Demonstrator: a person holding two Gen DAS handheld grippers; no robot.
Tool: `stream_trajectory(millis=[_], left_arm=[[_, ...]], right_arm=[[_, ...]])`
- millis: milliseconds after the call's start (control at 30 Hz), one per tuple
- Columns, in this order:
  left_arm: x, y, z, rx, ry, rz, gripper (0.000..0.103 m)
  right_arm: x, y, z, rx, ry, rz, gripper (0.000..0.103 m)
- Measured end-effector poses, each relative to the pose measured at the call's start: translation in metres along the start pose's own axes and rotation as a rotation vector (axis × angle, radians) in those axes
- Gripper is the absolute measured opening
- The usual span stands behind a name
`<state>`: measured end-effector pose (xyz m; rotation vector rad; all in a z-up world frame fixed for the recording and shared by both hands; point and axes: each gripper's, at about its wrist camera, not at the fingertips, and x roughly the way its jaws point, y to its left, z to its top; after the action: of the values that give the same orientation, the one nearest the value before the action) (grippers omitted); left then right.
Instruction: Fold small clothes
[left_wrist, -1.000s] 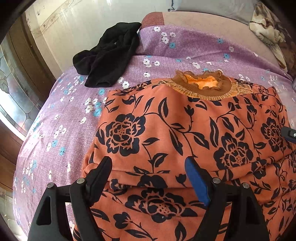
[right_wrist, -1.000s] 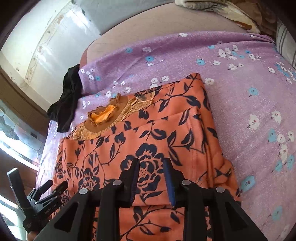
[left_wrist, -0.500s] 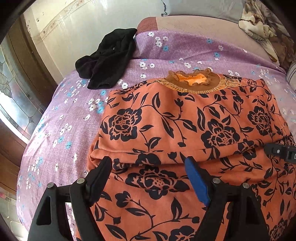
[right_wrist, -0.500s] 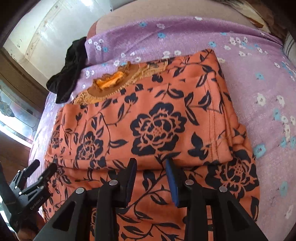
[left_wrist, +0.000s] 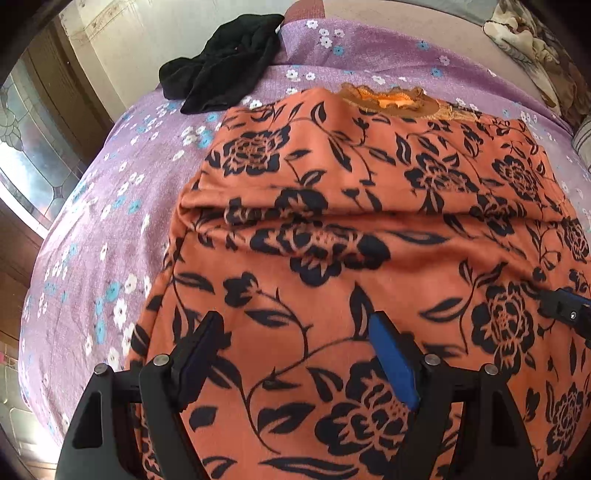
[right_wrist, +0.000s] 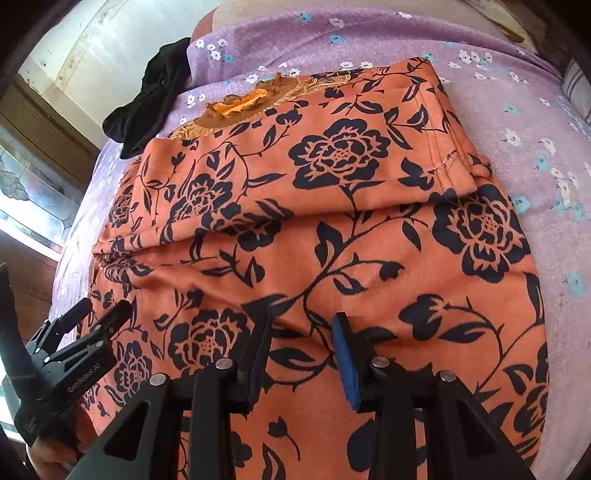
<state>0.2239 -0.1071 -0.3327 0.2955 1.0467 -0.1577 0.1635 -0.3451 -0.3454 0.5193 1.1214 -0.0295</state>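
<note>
— Garment position?
— My orange floral garment (left_wrist: 369, 258) lies on the purple bedspread (left_wrist: 92, 258), its far part folded over, collar (right_wrist: 240, 105) away from me.
— Your tongs?
— My left gripper (left_wrist: 295, 354) hangs spread wide above the cloth, pinching nothing. My right gripper (right_wrist: 301, 350) is opening, nothing between its pads.

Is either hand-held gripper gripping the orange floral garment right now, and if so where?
Nothing is held. The left hand-held gripper stands open above the orange black-flowered garment; the right hand-held gripper is opening, its pads clear of the cloth.
</note>
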Motion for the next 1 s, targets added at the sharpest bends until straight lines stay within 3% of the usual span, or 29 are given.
stream_trajectory(millis=[133,267,400,467,667,767,833,1000], left_arm=[[-0.011,0.005,-0.032,-0.003,-0.051,-0.006,0.087],[-0.026,0.009,-0.062,0.018,-0.088,-0.017,0.089],[-0.039,0.023,-0.088,-0.010,-0.073,-0.065,0.091],[-0.047,0.027,-0.100,-0.015,-0.068,-0.081,0.092],[-0.065,0.037,-0.129,0.017,-0.036,-0.095,0.093],[-0.073,0.049,-0.136,0.029,-0.018,-0.076,0.093],[-0.079,0.066,-0.136,0.000,-0.023,-0.046,0.093],[-0.091,0.130,-0.126,-0.208,-0.016,-0.074,0.093]], right_arm=[[-0.012,0.002,-0.030,-0.022,0.005,0.020,0.052],[-0.028,0.014,-0.067,-0.115,-0.021,-0.037,0.062],[-0.042,0.029,-0.103,-0.237,-0.052,-0.141,0.065],[-0.048,0.030,-0.119,-0.246,-0.055,-0.143,0.071],[-0.059,0.032,-0.150,-0.258,0.000,-0.117,0.071],[-0.069,0.022,-0.151,-0.215,0.059,-0.051,0.070],[-0.083,0.002,-0.144,-0.121,0.078,0.021,0.070],[-0.121,-0.076,-0.121,0.179,-0.003,0.075,0.070]])
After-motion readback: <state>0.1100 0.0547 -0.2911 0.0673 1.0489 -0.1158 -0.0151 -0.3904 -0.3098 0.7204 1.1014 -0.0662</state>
